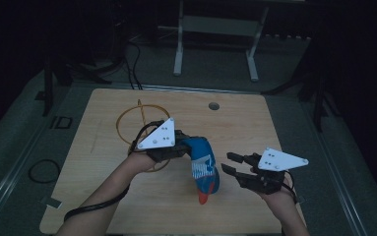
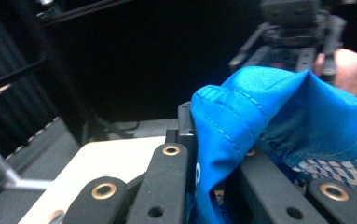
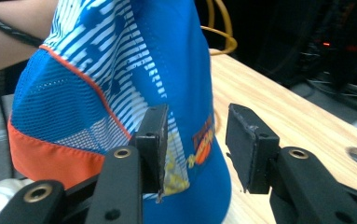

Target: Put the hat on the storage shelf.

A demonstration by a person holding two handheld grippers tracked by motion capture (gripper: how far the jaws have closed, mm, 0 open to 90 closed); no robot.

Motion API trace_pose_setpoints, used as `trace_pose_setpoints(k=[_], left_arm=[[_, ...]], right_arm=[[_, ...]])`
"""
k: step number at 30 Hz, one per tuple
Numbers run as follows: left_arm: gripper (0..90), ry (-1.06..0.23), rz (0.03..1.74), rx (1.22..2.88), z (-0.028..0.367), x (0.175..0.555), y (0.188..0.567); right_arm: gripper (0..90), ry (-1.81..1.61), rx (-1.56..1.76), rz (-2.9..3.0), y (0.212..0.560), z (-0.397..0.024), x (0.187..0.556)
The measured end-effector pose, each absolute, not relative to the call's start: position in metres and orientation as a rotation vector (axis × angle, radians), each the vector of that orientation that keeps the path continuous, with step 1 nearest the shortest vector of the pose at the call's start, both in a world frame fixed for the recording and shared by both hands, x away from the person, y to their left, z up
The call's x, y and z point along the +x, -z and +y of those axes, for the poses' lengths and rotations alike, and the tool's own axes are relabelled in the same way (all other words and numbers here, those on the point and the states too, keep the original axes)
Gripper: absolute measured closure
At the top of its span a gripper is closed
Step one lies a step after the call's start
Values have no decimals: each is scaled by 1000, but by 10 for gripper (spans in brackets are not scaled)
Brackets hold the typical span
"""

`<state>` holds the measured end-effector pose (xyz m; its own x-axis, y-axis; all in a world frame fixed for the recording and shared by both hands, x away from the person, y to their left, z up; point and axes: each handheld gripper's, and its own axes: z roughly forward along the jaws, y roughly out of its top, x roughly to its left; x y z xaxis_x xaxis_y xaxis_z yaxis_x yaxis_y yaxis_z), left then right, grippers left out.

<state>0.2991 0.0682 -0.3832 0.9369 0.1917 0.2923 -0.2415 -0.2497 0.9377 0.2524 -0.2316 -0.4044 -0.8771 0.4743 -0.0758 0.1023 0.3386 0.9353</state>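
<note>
Reaching in from the lower left, the person's left forearm angles up toward mid-table, where the left gripper point(image 1: 183, 145) pinches the top hem of a blue garment point(image 1: 204, 169), its jaws pressed tight on the fabric. The garment hangs from that grip, blue with white stripes and an orange tip, its lower end near the wooden table point(image 1: 245, 123). Behind the left hand lies a yellow ring point(image 1: 122, 129). Just right of the garment, the right gripper point(image 1: 229, 162) points left, level, its jaws spread and clear of the cloth. Bare tabletop lies beyond, toward the far and right edges.
</note>
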Motion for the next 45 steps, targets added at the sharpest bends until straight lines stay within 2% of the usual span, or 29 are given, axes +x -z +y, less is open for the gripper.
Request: trace_pose_setpoints(k=[11, 13, 15, 17, 28, 36, 45], left_arm=[[888, -260, -206, 1783, 53, 287, 385], [888, -255, -220, 1788, 50, 285, 386], [888, -259, -228, 1798, 50, 285, 386], [888, -246, -224, 1800, 51, 285, 386], [877, -281, -189, 1838, 62, 285, 388], [774, -339, -143, 1856, 78, 280, 382], [750, -378, -68, 1897, 99, 276, 378]], right_arm=[[542, -1658, 384, 2362, 403, -216, 250], [633, -1662, 359, 2390, 403, -214, 250], [787, -1655, 337, 2413, 403, -212, 249], [893, -1636, 339, 2393, 403, -212, 247], [900, -1662, 438, 2308, 393, -225, 250], [900, -1703, 467, 2247, 379, -242, 247], [900, -1714, 465, 2196, 365, -250, 244]])
